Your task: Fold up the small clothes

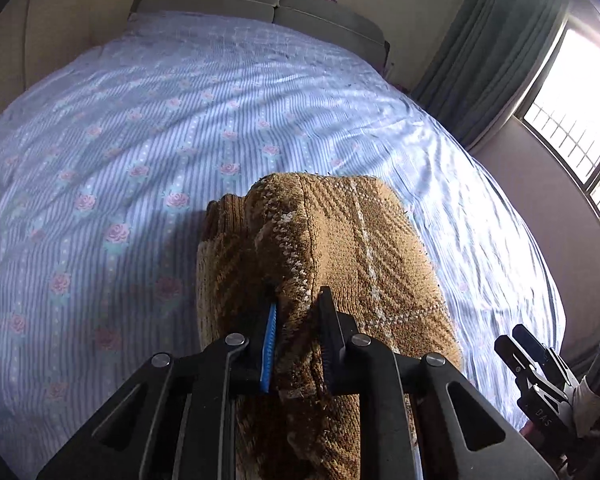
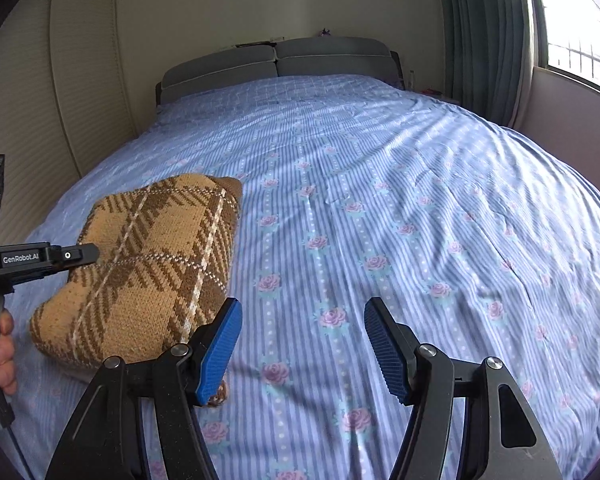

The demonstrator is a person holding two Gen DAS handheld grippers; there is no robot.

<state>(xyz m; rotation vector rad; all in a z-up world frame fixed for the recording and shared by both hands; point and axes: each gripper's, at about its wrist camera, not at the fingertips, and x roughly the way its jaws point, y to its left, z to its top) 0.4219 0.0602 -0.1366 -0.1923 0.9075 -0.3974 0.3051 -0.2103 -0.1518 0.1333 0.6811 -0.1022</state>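
- Our left gripper is pinched on a raised fold of the brown plaid knit; its pads press on wool from both sides.
- The knit sits as a folded bundle on the striped floral bedsheet, near the bed's near-left part in the right wrist view. A small bit of it pokes out under the right gripper's left finger.
- Our right gripper is spread wide over bare sheet just beside the knit's edge, with nothing between its fingers.
- Risk: the pinch takes only a narrow ridge of thick, loose knit. If we lift, it probably slips out or drags only the top layer, and the fold opens.
- Risk: a one-sided pull with the right gripper idle likely swings the bundle and skews the edges.
- Risk: the right fingers are low by the sheet; if they close here we likely grab bedsheet along with the wool.
- Can't tell how many layers the left pinch holds.
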